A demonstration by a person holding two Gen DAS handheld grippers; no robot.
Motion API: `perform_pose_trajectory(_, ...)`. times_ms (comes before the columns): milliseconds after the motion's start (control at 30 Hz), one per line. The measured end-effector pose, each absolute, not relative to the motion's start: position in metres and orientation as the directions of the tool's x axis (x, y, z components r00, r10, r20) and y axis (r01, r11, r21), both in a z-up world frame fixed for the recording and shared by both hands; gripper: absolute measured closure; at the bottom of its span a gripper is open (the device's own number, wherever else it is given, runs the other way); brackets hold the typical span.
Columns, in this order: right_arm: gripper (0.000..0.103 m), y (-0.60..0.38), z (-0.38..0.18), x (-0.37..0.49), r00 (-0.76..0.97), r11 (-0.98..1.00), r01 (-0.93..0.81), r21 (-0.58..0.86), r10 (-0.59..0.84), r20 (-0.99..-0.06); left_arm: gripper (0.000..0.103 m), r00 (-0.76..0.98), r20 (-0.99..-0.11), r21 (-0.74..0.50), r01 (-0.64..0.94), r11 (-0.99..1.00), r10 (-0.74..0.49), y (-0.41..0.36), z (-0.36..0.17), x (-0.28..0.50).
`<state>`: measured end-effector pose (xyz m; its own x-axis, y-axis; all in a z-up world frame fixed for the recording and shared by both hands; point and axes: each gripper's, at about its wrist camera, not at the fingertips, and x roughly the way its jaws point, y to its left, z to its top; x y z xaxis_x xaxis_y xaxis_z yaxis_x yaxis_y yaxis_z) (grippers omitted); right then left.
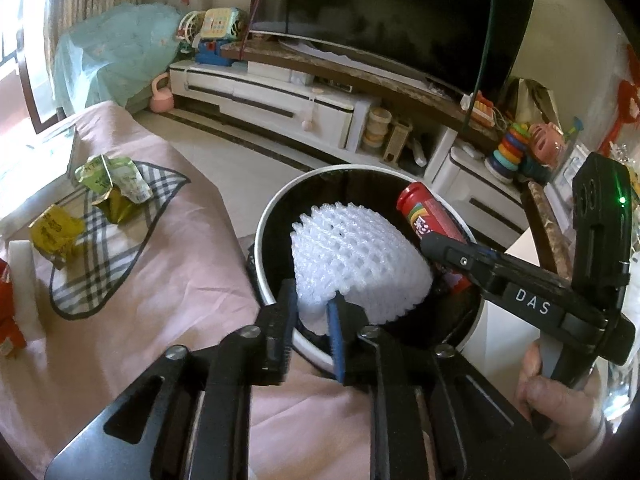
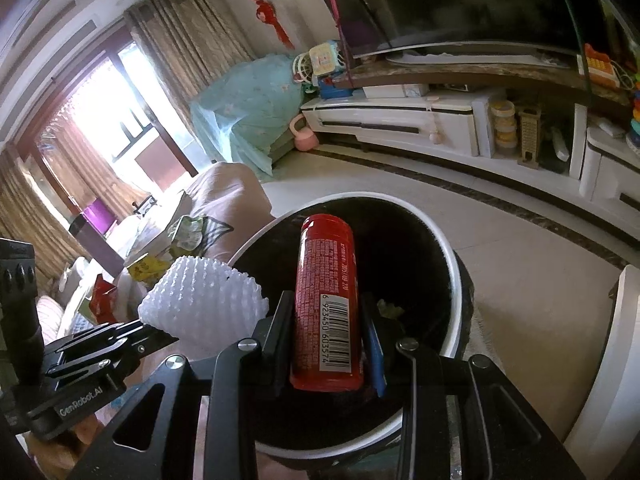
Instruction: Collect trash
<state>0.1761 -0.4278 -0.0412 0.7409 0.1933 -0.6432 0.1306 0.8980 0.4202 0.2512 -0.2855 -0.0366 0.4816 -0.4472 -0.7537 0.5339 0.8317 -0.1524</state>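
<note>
Living room around us: a dark television over a long white media cabinet, pale tiled floor, curtains at a bright window. Nearer, a pink-draped table carries what trash is left: crumpled green and yellow wrappers on a plaid patch, and a red wrapper at its left edge.

Just beside the table we see a round bin, white rim, black inside. Both our grippers angle down over its mouth, side by side.

Our left gripper reaches in over the near rim. A white foam fruit net sits between its pads, bulging out above the bin's opening; we cannot tell whether the pads still press on it.

Our right gripper is clamped on a red cylindrical snack canister, barcode side up, its far end pointing out over the bin's dark interior. In the left wrist view it crosses from the right, with the fingers of the hand wrapped round its handle at the lower right.
</note>
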Motion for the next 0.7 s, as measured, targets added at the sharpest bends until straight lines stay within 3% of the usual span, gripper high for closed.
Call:
perform_pose_trajectory(33, 0.069, -0.429, -0.041, 0.177, 0.739, 0.898, 0.131, 0.421, 0.195, -0.645, 0.068, 0.483, -0.755, -0.153, 0.528, 0.835, -0.443, -0.285, -0.037, 0.251)
perform_pose_trajectory(67, 0.067, -0.43, -0.042, 0.177, 0.738, 0.897, 0.132, 0.423, 0.195, -0.645, 0.05, 0.487, -0.755, -0.151, 0.522, 0.839, -0.439, -0.284, -0.037, 0.251)
perform_pose_trajectory(100, 0.065, -0.432, -0.042, 0.178, 0.739, 0.896, 0.138, 0.422, 0.19, -0.646, 0.043, 0.496, -0.749, -0.152, 0.517, 0.842, -0.44, -0.281, -0.036, 0.249)
perform_pose_trajectory(367, 0.035, -0.425, -0.035, 0.167, 0.762, 0.89, 0.127, 0.438, 0.195, -0.617, 0.041, 0.514, -0.737, -0.178, 0.479, 0.86, -0.439, -0.247, -0.035, 0.236)
perform_pose_trajectory(433, 0.019, -0.417, -0.032, 0.162, 0.77, 0.89, 0.114, 0.442, 0.202, -0.605, 0.039, 0.522, -0.735, -0.18, 0.466, 0.866, -0.433, -0.235, -0.036, 0.231)
perform_pose_trajectory(467, 0.016, -0.413, -0.031, 0.161, 0.773, 0.891, 0.107, 0.442, 0.205, -0.6, 0.038, 0.527, -0.734, -0.181, 0.457, 0.871, -0.429, -0.228, -0.036, 0.228)
perform_pose_trajectory(700, 0.011, -0.366, -0.025, 0.153, 0.763, 0.897, 0.036, 0.44, 0.259, -0.591, 0.037, 0.553, -0.734, -0.202, 0.377, 0.904, -0.394, -0.171, -0.041, 0.207)
